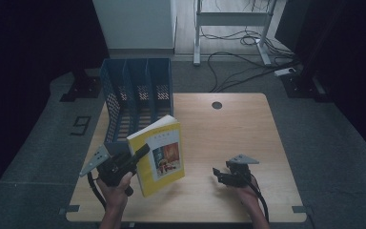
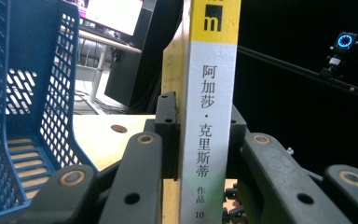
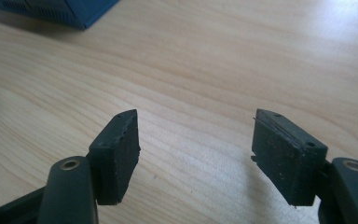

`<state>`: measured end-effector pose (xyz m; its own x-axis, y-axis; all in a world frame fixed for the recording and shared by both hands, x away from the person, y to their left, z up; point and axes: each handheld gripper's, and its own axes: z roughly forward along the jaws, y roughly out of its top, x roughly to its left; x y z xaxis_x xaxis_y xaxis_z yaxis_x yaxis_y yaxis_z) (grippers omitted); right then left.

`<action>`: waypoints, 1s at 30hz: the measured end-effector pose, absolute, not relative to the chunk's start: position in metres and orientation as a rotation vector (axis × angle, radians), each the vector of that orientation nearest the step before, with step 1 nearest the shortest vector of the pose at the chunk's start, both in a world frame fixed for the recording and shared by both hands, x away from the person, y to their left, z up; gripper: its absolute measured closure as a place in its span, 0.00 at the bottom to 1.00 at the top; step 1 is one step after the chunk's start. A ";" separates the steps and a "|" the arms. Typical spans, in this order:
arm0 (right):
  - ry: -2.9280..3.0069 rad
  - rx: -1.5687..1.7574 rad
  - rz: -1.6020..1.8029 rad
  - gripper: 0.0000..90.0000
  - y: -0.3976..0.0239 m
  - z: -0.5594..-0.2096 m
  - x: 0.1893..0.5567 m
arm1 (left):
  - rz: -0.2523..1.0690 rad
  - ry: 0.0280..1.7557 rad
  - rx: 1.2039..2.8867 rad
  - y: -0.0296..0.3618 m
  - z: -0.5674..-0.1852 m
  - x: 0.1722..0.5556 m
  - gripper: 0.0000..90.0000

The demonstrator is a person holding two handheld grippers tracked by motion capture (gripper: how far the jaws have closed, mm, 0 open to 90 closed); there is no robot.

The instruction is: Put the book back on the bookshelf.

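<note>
At the left rear of the wooden desk [image 1: 238, 124] stands a blue file rack [image 1: 136, 95] with perforated side walls and three upright compartments open to the front; in the left gripper view its mesh wall and slatted floor rise just to the left of the jaws. In front of it, over the desk's near left part, the left gripper [image 1: 136, 155] is clenched on a book [image 1: 159, 155], held upright and tilted a little, its lower corner close to the desk top. The book has a yellow cover with a white panel bearing a small coloured picture, and its page edges show pale along the top. In the left gripper view its spine [image 2: 207, 116] faces the camera between the two black jaws, which press on either side of it: a yellow band with a dark square logo at the top, then a white strip printed with dark Chinese characters running downward. A hand [image 1: 116, 191] grips the tool from below. Further right, well apart from the book, the right gripper [image 1: 221, 175] rests low over the bare desk with its jaws spread wide and nothing between them, only pale wood grain showing in the gap.
</note>
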<state>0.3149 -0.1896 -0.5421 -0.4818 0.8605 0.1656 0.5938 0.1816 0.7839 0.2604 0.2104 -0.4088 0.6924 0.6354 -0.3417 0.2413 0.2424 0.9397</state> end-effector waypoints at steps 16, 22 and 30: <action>2.167 1.340 1.039 0.34 -0.182 -0.553 0.315 | 0.343 0.822 1.266 0.230 -0.399 0.254 0.84; 2.155 1.344 1.054 0.33 -0.183 -0.554 0.314 | 0.358 0.833 1.259 0.234 -0.395 0.255 0.84; 2.150 1.323 1.008 0.32 -0.180 -0.554 0.313 | 0.374 0.853 1.240 0.241 -0.388 0.260 0.84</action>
